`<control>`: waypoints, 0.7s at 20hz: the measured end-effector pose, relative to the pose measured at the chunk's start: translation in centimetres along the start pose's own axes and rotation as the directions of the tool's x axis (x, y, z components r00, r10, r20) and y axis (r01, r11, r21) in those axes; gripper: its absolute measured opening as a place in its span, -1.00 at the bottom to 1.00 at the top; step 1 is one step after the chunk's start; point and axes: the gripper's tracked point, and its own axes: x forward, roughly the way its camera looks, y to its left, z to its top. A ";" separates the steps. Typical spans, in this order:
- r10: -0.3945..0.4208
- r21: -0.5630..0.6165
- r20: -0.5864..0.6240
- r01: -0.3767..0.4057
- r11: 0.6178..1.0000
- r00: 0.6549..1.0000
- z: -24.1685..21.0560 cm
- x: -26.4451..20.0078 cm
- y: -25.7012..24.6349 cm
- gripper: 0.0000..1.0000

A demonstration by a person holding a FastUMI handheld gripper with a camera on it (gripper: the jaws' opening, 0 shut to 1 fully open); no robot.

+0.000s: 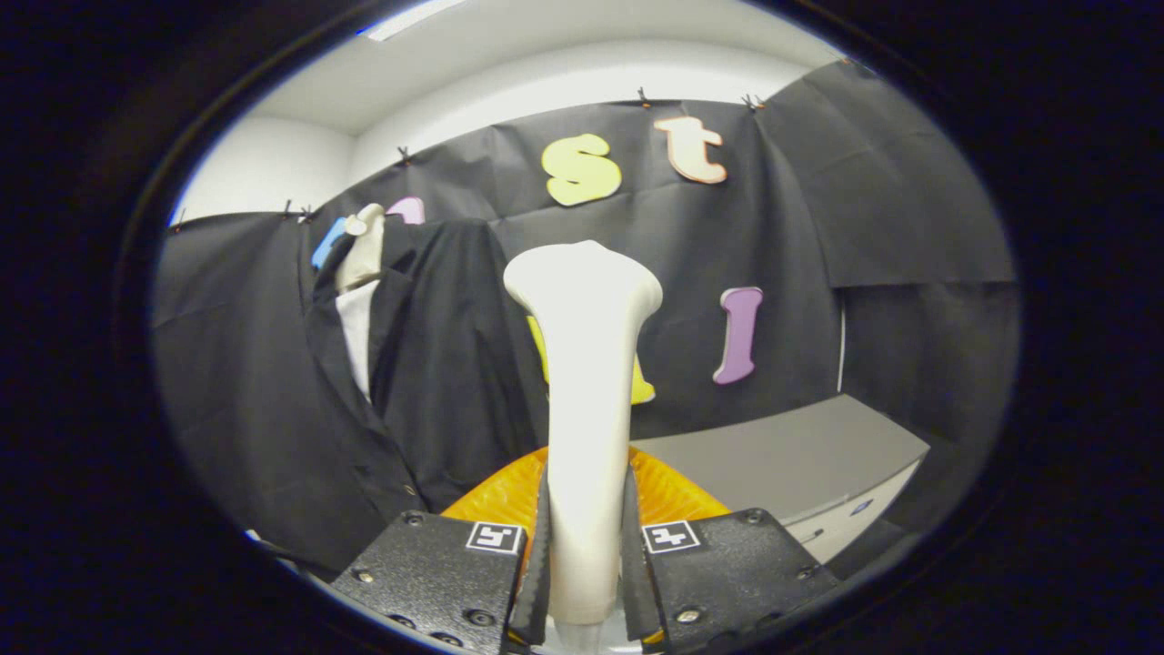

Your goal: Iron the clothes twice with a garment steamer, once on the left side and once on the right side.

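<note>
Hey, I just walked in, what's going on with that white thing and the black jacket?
A person's handheld gripper is shut on the white garment steamer, both fingers pressing its handle, with the head pointing up. The black jacket hangs on a mannequin to the left, beyond the fingers, and the steamer head is apart from the fabric. An orange object sits just behind the handle, and a grey cabinet stands to the right.

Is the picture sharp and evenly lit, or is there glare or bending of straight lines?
Gripper view: tongs shut on the steamer, which looks sharp and bright without harsh glare; the dark jacket loses detail in shadow; the fisheye lens curves the grey table edges.
</note>
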 end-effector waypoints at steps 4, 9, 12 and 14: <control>0.062 -0.034 0.030 -0.061 0.998 0.998 2.3 0.9 6.2 -0.30; 0.124 -0.072 0.071 -0.119 0.990 0.990 5.3 3.7 12.2 -0.30; 0.103 -0.109 0.076 -0.095 0.990 0.992 6.5 5.9 13.5 -0.30; 0.105 -0.113 0.069 -0.097 0.989 0.992 7.0 7.1 14.8 -0.30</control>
